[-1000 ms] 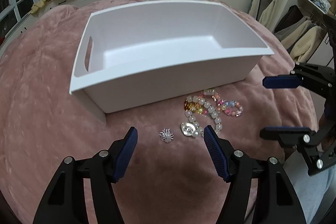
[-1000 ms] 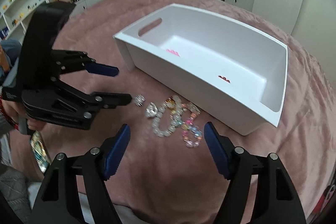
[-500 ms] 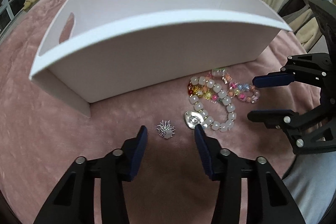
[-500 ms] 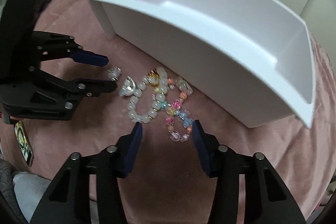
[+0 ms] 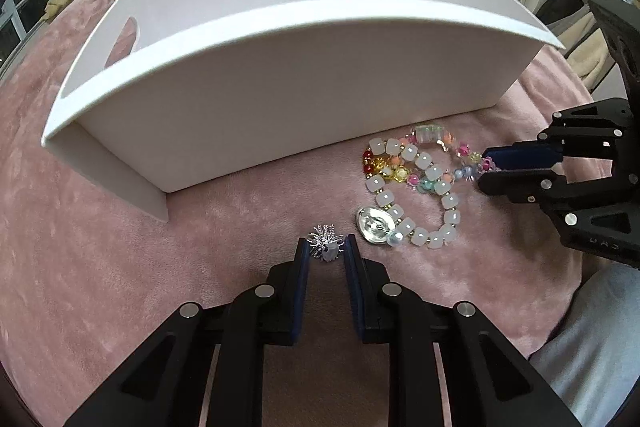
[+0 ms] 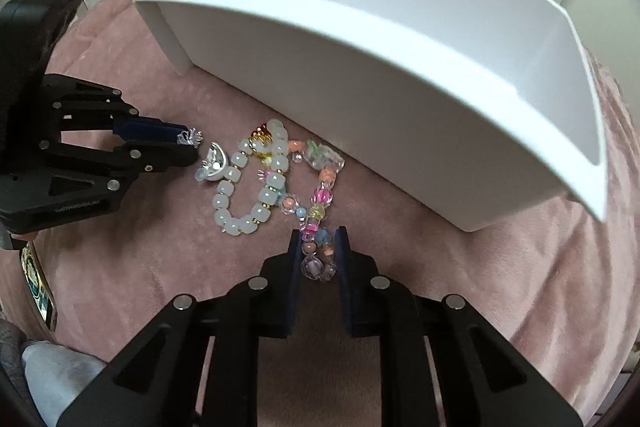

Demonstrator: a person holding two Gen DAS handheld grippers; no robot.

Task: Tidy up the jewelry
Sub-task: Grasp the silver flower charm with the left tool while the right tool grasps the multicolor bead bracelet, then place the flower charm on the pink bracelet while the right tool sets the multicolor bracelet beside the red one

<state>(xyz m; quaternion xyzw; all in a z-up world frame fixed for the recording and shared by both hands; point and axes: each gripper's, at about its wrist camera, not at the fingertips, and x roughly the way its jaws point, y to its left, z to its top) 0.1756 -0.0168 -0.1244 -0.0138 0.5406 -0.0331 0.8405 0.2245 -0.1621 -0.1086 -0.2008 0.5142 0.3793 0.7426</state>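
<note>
Left gripper pinches silver brooch; right gripper clamps multicolour bead bracelet

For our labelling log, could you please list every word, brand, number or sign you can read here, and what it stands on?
Left gripper body: a line of small raised lettering, too small to read.
Right gripper body: embossed letters, too faint to read.
White bin and jewelry: no text at all.
</note>
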